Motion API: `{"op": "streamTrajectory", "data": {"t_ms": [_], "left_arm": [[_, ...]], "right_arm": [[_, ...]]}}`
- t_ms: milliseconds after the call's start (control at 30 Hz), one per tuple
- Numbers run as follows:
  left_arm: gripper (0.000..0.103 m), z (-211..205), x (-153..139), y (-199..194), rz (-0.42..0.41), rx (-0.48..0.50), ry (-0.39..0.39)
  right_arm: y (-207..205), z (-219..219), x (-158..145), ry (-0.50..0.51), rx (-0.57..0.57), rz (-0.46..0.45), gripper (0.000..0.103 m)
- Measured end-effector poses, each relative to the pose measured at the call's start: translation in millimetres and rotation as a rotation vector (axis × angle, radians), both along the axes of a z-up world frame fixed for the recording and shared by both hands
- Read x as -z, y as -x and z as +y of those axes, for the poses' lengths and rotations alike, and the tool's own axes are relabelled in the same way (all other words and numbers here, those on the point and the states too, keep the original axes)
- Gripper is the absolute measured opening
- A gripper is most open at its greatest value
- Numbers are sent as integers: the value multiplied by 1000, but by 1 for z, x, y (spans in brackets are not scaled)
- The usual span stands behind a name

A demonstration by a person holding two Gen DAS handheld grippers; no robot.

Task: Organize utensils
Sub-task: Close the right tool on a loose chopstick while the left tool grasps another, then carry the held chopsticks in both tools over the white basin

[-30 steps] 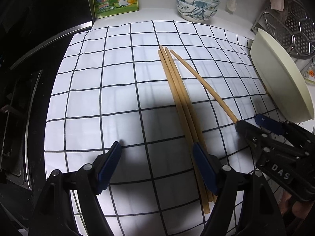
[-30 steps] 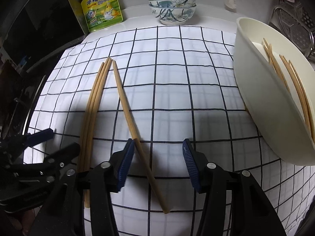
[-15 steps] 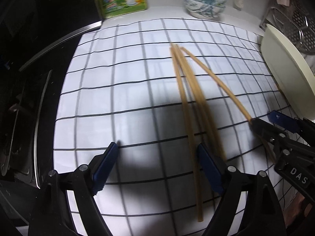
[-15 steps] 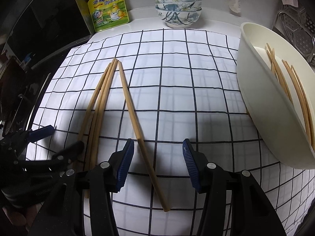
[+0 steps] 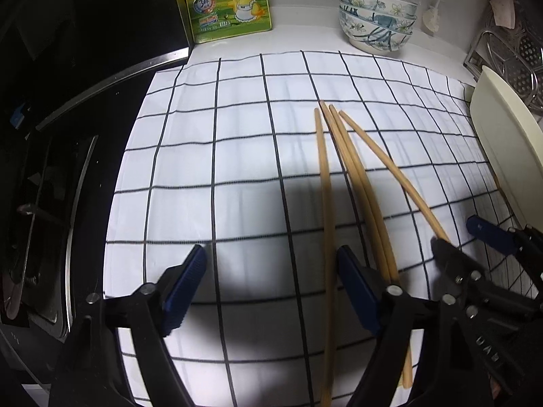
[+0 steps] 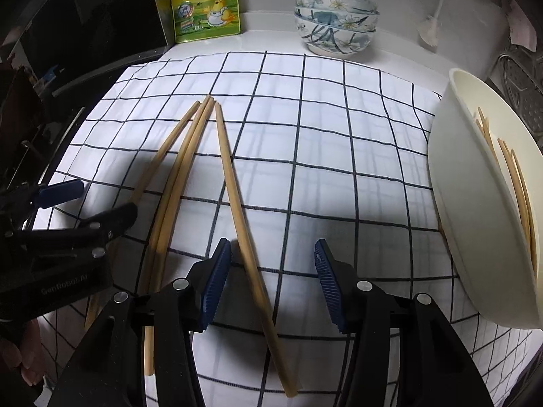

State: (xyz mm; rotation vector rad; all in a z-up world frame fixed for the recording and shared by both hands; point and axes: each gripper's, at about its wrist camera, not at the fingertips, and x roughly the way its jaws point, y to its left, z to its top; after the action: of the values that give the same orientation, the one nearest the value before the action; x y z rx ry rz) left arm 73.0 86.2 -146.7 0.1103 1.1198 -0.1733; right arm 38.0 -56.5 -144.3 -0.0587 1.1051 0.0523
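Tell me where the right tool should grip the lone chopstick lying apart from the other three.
Grip the lone chopstick on its near, thicker part, from above, pads across the shaft. It lies flat on the checked cloth, already between the right tool's open pads, clear of the neighbours.

The surface [image 6: 271, 37] is a white kitchen counter, mostly covered by a white cloth [image 6: 339, 135] with a black grid. Four wooden chopsticks [image 6: 234, 186] lie on the cloth toward its left half, their far tips close together and their near ends fanned apart. A cream bowl [image 6: 454, 203] rests tilted at the cloth's right edge. Past the cloth's far edge, on the bare surface, a stack of floral bowls [image 6: 334, 27] stands, and a yellow-green seasoning pouch [image 6: 205, 6] stands at the far left corner.
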Motion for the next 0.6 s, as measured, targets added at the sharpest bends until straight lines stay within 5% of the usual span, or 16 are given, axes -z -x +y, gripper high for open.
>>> {"op": "streamTrajectory", "data": {"t_ms": [100,300,600], "left_arm": [[55,-4,-2,-1,-15,15,14],[8,-13,-5,4,-21,51,28],[7,-4,-14,11,9,24,52]], "right_arm": [[0,3,1,-2,-14,-10,46],[0,15,-1,5,-72,-21,8],[2,0,-13,-117,-8,9,6]]}}
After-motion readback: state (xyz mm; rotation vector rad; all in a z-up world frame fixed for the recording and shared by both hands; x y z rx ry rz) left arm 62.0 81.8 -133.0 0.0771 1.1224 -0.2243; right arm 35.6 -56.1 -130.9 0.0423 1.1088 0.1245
